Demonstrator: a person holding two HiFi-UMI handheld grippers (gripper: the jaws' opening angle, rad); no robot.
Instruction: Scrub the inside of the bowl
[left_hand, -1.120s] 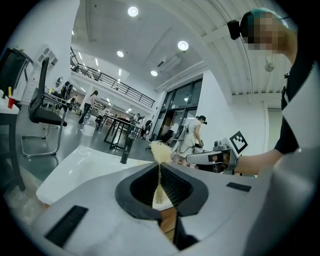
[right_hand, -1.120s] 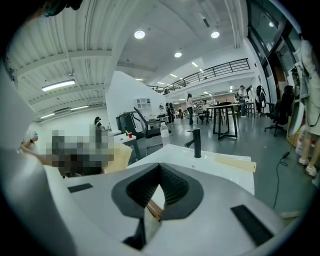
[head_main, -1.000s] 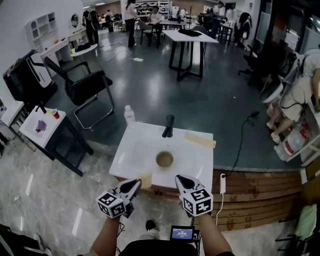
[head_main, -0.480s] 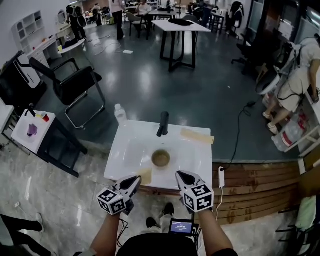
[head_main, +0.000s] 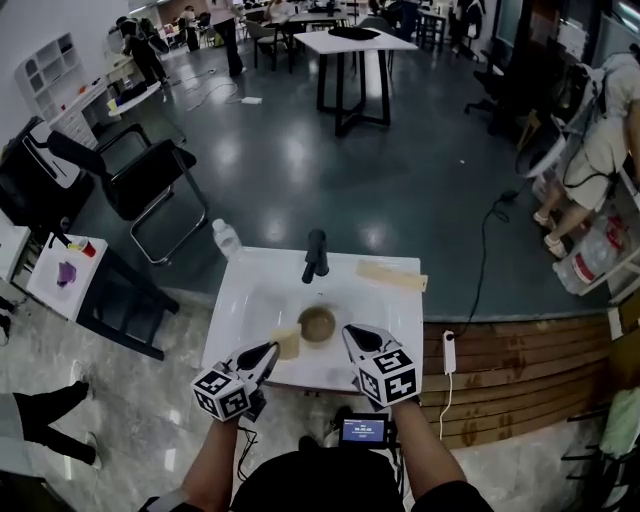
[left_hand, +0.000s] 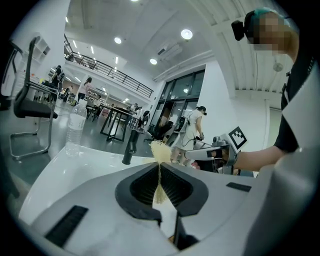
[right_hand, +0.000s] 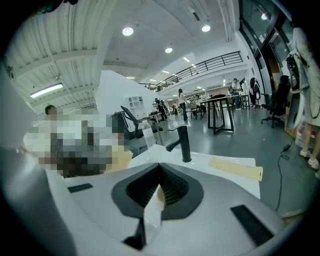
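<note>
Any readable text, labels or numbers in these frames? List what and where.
No text is legible anywhere.
Small screen by the person's waist: lit characters, too small to read.
Water bottle: any label is too blurred to read.
Marker cubes: black-and-white square patterns only, no letters.

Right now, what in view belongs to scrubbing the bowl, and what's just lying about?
Job in hand:
- bowl, sitting in the sink
- yellow scrub pad, clamped in the left claw
- right claw, shut and empty
- black tap, possibly

Lying about:
- water bottle by the sink's back left corner
- tan strip on the sink's back right edge
- black chair
</note>
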